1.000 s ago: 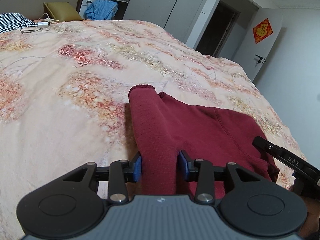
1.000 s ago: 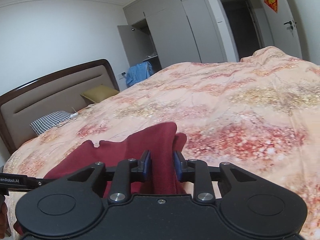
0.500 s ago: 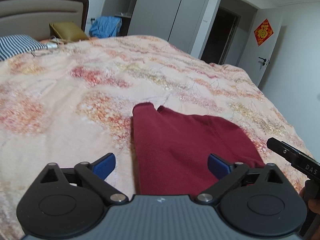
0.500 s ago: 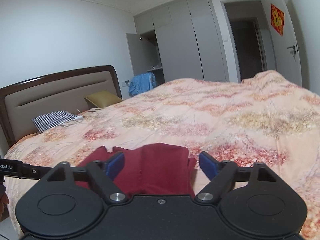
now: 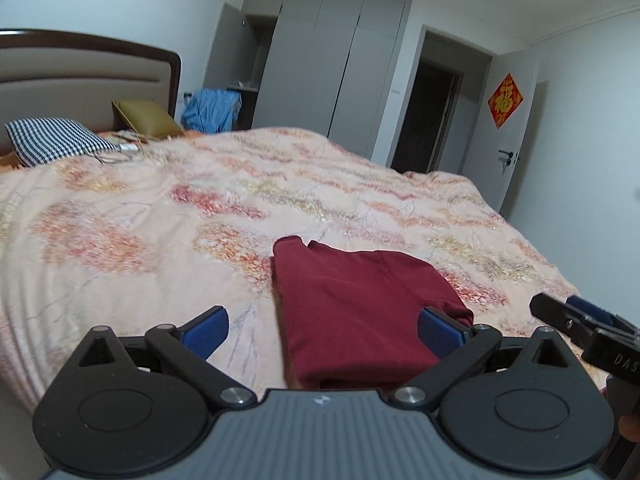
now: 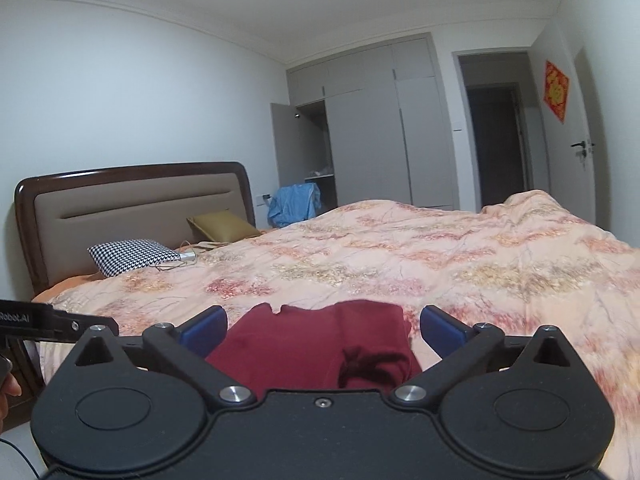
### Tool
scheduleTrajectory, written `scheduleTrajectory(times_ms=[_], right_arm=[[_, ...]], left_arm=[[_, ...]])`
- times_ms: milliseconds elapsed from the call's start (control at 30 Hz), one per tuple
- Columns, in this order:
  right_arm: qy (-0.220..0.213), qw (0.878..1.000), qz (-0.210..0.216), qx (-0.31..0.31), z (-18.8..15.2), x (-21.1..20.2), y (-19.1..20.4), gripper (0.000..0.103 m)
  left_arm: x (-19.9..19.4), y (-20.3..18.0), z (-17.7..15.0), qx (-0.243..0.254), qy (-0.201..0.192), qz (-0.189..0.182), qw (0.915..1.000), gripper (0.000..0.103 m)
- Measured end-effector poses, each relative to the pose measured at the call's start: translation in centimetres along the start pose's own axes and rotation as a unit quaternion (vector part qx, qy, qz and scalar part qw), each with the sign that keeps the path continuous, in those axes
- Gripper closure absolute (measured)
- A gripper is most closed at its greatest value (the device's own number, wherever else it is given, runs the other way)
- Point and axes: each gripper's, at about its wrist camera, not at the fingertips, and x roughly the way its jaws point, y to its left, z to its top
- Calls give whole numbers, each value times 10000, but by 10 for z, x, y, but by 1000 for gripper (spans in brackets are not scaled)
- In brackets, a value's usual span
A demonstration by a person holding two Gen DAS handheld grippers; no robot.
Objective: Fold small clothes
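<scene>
Left gripper (image 5: 322, 330): jaws spread fully, having just opened, nothing held; its blue pads (image 5: 206, 330) stand clear of the cloth. Right gripper (image 6: 322, 330): jaws likewise spread wide after just opening, nothing between the pads pressing on anything.

Dark red garment (image 5: 360, 312): lies folded flat on the floral bedspread (image 5: 160, 208), just beyond both grippers, near the bedspread's closest edge. From the right wrist view the garment (image 6: 320, 344) shows a doubled layer at its right side.

Beyond the garment the bedspread runs uncluttered to the headboard (image 6: 132, 204). Against the headboard: a checked pillow (image 6: 132, 254) and an olive cushion (image 6: 222, 224). Past the bedspread's far side: a blue cloth (image 6: 294, 204), then a grey wardrobe (image 6: 372, 128) with one door open.
</scene>
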Motion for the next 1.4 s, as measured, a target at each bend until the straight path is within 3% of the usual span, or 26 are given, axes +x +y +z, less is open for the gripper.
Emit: scheduleTrajectory(times_ms=[467, 767, 1400], right_arm=[[-248, 9981, -527, 193, -54, -66, 33, 1], [-292, 9959, -856, -85, -84, -81, 44, 1], [-214, 9948, -992, -91, -96, -78, 44, 1]], left_arm=[[-62, 8, -59, 219, -315, 304, 9988, 0], [-66, 2, -90, 508, -319, 76, 9982, 0], [-59, 19, -99, 251, -159, 120, 9995, 0]])
